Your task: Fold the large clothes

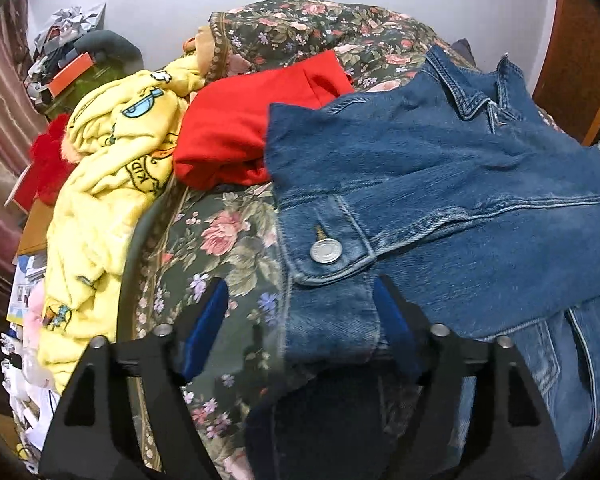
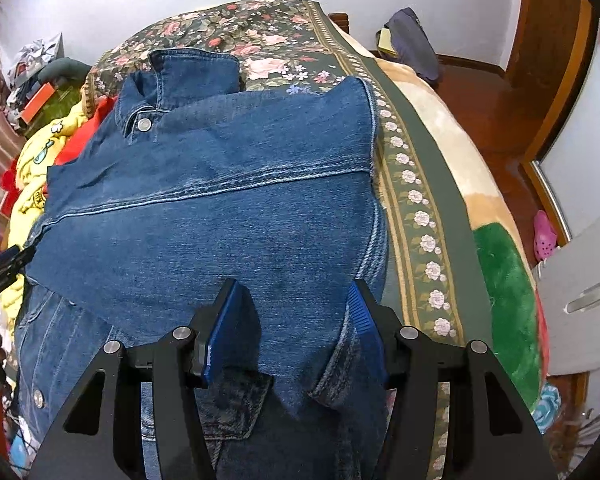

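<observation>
A blue denim jacket [image 1: 440, 184] lies on a floral bedspread [image 1: 216, 248], sleeves folded across its body. It also shows in the right wrist view [image 2: 220, 208], collar at the far end. My left gripper [image 1: 300, 304] is open, its jaws wide apart around the buttoned sleeve cuff [image 1: 328, 252]. My right gripper [image 2: 292, 308] is open, jaws apart over the jacket's near part, with denim between the blue pads [image 2: 364, 312]. The left gripper's tip shows at the left edge of the right wrist view [image 2: 4, 260].
A red garment [image 1: 240, 128] and a yellow printed blanket [image 1: 100, 184] lie left of the jacket. Clutter is piled at the far left by the wall [image 1: 68, 52]. The bed's right edge [image 2: 440, 184] drops to a wooden floor [image 2: 492, 92]; a grey cabinet [image 2: 580, 280] stands right.
</observation>
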Demonstrator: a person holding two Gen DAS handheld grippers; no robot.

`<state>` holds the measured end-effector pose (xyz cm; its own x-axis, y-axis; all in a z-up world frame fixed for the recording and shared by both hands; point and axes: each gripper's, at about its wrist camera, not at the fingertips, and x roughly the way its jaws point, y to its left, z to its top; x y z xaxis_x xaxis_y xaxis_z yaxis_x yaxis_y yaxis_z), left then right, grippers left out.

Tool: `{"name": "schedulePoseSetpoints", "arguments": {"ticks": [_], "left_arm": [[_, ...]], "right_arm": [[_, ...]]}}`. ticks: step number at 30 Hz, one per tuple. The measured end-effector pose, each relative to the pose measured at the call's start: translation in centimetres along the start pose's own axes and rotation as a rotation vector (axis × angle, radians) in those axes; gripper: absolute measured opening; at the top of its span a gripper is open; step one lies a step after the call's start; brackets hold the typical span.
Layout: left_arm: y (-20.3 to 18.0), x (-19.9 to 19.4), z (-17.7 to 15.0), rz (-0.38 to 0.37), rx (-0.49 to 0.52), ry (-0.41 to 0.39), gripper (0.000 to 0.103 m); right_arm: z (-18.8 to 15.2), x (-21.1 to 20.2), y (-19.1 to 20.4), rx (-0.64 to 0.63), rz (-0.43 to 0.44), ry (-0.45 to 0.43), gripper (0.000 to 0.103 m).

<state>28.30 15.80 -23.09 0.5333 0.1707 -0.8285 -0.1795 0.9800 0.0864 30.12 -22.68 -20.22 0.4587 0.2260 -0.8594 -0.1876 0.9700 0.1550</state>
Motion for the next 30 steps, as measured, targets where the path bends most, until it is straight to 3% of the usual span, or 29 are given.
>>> {"name": "schedulePoseSetpoints", "arguments": {"ticks": [10,15,16,17,19,21,24,30], "left_arm": [[2.5,-3.4,2.2,-0.040,-0.024,-0.062,0.079],[4.0,-2.8,4.7,-0.048,-0.065,-0.085,0.079],[4.1,-2.6,5.0,-0.054,-0.070,-0.084,0.079],[4.3,-2.1,5.4,-0.062,-0.079,-0.081,0.079],[4.6,-0.8,6.3,-0.077,-0.093,-0.065,0.079],[4.8,1.1,7.1,-0.097,-0.109,-0.037,0.079],[5.1,4.2,8.0,-0.138,-0.140,0.018,0.079],[5.3,9.9,9.4,-0.192,-0.192,0.116,0.079]], "right_arm": [[1.9,-1.6,-1.5,0.003,-0.067,-0.062,0.052],[4.1,-2.6,-1.9,-0.002,-0.096,-0.124,0.052],[4.5,-2.6,-2.0,0.001,-0.094,-0.132,0.057],[5.1,-2.5,-2.1,0.010,-0.090,-0.141,0.068],[5.8,-2.3,-2.1,0.020,-0.094,-0.167,0.077],[6.5,-1.6,-1.9,0.005,-0.102,-0.185,0.077],[7.6,0.3,-1.8,-0.021,-0.088,-0.137,0.077],[8.8,3.5,-3.2,0.020,0.004,-0.069,0.077]]}}
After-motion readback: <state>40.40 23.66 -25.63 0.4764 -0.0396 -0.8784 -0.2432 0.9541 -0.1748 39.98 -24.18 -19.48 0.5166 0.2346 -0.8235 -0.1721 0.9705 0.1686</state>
